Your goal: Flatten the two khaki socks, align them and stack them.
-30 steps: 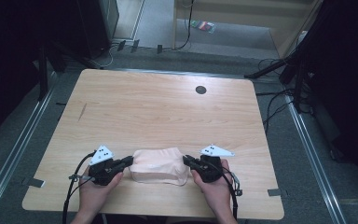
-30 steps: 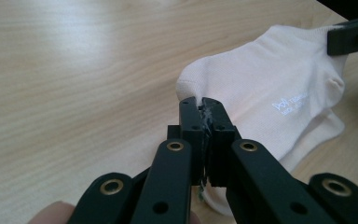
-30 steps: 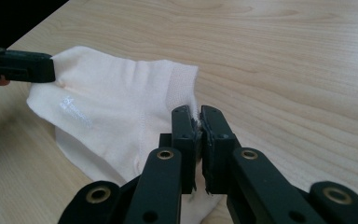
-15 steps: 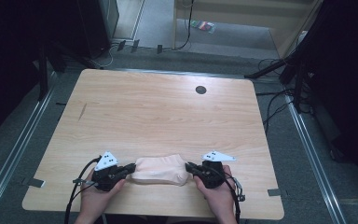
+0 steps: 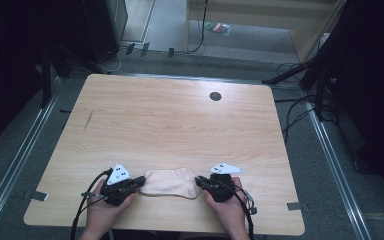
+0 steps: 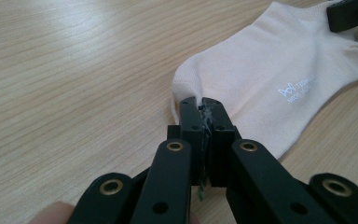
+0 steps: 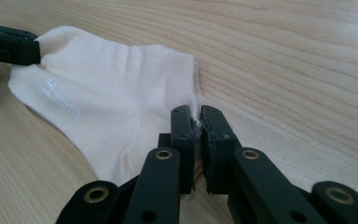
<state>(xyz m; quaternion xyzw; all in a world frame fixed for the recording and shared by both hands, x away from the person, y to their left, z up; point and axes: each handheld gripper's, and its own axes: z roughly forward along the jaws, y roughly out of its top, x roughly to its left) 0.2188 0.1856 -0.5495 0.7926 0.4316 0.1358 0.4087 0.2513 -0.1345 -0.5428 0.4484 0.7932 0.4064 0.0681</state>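
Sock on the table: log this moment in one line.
object: pale peach ankle sock flat on wooden table | left claw: shut on sock | right claw: shut on sock

The right gripper (image 7: 198, 122) has its jaws pinched together on the near edge of a pale sock (image 7: 116, 112), by the ribbed cuff. The sock lies flat on the wooden table (image 7: 298, 60). At far left, the other gripper (image 7: 9, 44) touches the sock's far end.

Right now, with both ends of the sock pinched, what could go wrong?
The left hand-held gripper and the right hand-held gripper each pinch only a thin edge of the sock, so a pull might slip it free or stretch it. The sock lies near the table's front edge and could slide off.
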